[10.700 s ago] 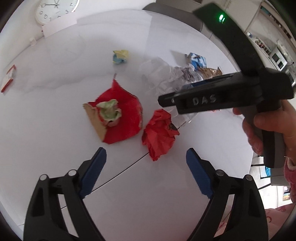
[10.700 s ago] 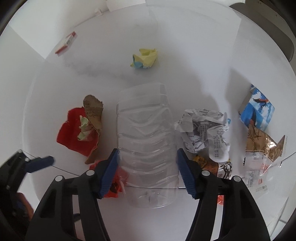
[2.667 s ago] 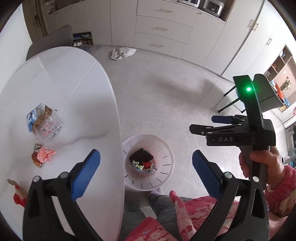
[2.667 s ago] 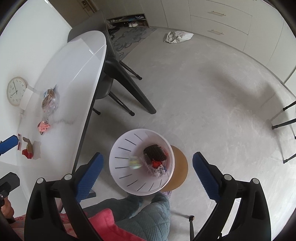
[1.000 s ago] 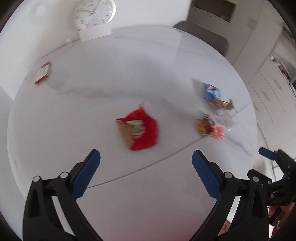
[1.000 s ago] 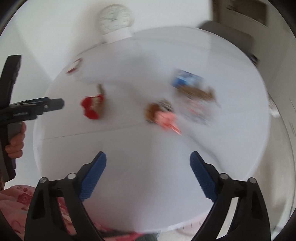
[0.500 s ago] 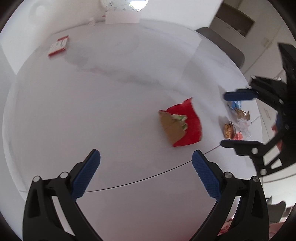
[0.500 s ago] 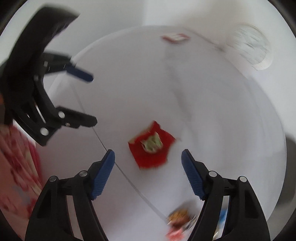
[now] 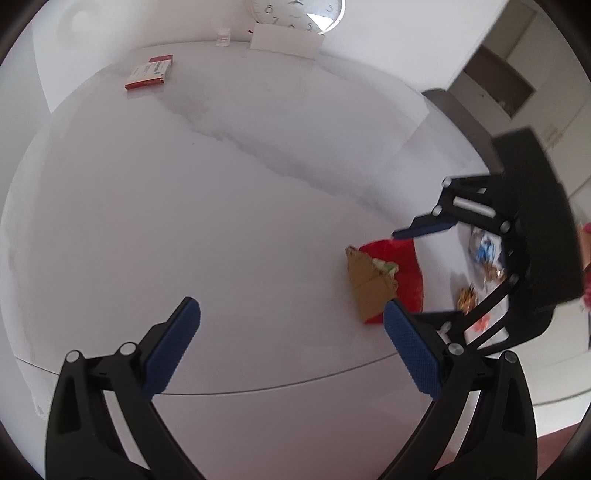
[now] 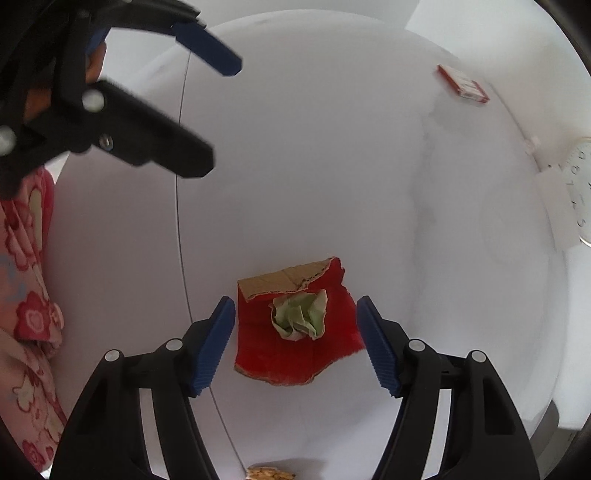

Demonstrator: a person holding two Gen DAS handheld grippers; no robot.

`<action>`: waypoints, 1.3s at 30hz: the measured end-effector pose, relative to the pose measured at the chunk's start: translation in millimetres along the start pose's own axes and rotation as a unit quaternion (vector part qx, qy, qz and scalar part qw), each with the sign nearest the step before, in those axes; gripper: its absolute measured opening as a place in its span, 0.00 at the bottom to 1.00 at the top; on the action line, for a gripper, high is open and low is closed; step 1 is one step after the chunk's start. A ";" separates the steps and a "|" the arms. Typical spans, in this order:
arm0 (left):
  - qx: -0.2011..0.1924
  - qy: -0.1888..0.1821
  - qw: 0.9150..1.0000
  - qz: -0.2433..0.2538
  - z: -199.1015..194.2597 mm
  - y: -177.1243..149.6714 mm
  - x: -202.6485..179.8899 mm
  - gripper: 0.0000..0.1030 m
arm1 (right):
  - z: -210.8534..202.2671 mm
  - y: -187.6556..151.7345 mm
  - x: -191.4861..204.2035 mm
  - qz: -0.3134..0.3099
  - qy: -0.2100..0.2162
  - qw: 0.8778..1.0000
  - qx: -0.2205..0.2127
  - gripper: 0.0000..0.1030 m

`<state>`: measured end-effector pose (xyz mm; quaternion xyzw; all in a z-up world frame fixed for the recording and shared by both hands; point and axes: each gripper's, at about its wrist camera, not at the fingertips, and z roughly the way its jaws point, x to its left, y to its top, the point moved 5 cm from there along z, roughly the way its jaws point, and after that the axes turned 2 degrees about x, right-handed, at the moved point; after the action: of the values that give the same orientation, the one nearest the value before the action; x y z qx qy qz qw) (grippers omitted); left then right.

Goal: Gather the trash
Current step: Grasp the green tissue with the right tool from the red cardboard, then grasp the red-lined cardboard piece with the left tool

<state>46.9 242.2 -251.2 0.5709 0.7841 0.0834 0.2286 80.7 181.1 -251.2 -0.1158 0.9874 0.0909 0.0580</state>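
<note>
A torn red cardboard piece (image 10: pixel 295 354) with a brown edge lies on the white table (image 10: pixel 332 166), and a crumpled green paper wad (image 10: pixel 301 314) sits on it. My right gripper (image 10: pixel 295 341) points down over it, its jaws closing. The cardboard lies between the blue pads (image 10: pixel 218 339), and I see no pad pressing on it. In the left wrist view the right gripper (image 9: pixel 417 273) straddles the red cardboard (image 9: pixel 410 266). My left gripper (image 9: pixel 291 350) is open over bare table, to the left of the cardboard, with nothing between its fingers.
Several snack wrappers (image 9: pixel 484 251) lie beyond the right gripper, and one wrapper (image 10: pixel 269 472) shows at the right view's bottom edge. A red-and-white box (image 9: pixel 149 72), a white card (image 9: pixel 284 40) and a clock (image 9: pixel 299 11) stand at the far edge. A grey chair (image 9: pixel 458 107) is behind the table.
The right gripper has rolled round and swung over the red cardboard, and its jaws have narrowed around it. The left gripper has shifted left, so the cardboard now lies to its right.
</note>
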 end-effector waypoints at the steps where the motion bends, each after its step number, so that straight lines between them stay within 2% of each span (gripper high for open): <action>1: 0.000 -0.002 1.000 -0.007 0.7 1.0 0.9 0.92 | 3.0 -0.3 -0.4 -0.004 0.003 1.000 0.002 0.65; 4: 0.006 0.001 1.000 -0.018 6.3 1.7 2.8 0.92 | 15.4 0.6 -3.2 -0.013 0.012 1.000 0.011 0.59; 9: 0.016 0.010 1.000 -0.007 13.0 -0.1 1.5 0.92 | 26.9 -10.1 -8.1 -0.009 0.023 1.000 0.016 0.54; 11: 0.021 0.010 1.000 -0.007 15.9 0.4 0.2 0.92 | 29.5 -10.1 -10.2 -0.006 0.027 0.999 0.017 0.49; 14: 0.026 0.011 1.000 -0.002 19.3 2.3 -1.6 0.92 | 33.5 -13.7 -13.6 0.006 0.042 0.999 0.022 0.31; 22: 0.028 0.020 0.999 0.009 20.4 5.4 -3.2 0.92 | 15.2 -19.2 -17.4 0.052 0.048 0.997 -0.006 0.29; 29: 0.019 0.005 0.999 0.049 11.7 9.6 -26.4 0.92 | -25.6 -30.7 -23.8 0.146 0.045 0.987 -0.046 0.29; 31: 0.020 -0.006 0.998 0.062 11.6 10.1 -36.5 0.92 | -43.6 -38.3 -30.5 0.194 0.043 0.978 -0.068 0.29; 34: 0.038 -0.032 0.996 0.077 22.3 11.7 -57.7 0.92 | -77.4 -60.7 -43.8 0.285 0.024 0.952 -0.110 0.29; 36: 0.053 -0.039 0.994 0.087 32.4 11.0 -72.0 0.92 | -99.4 -81.7 -45.7 0.346 0.006 0.928 -0.134 0.29; 39: 0.073 -0.038 0.991 0.104 54.1 9.5 -93.6 0.92 | -126.6 -118.6 -43.3 0.431 -0.016 0.886 -0.169 0.29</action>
<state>102.4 150.9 -270.4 0.6677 0.7149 0.0272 0.2060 139.1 52.6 -141.4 0.3147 0.9087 0.2742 0.0089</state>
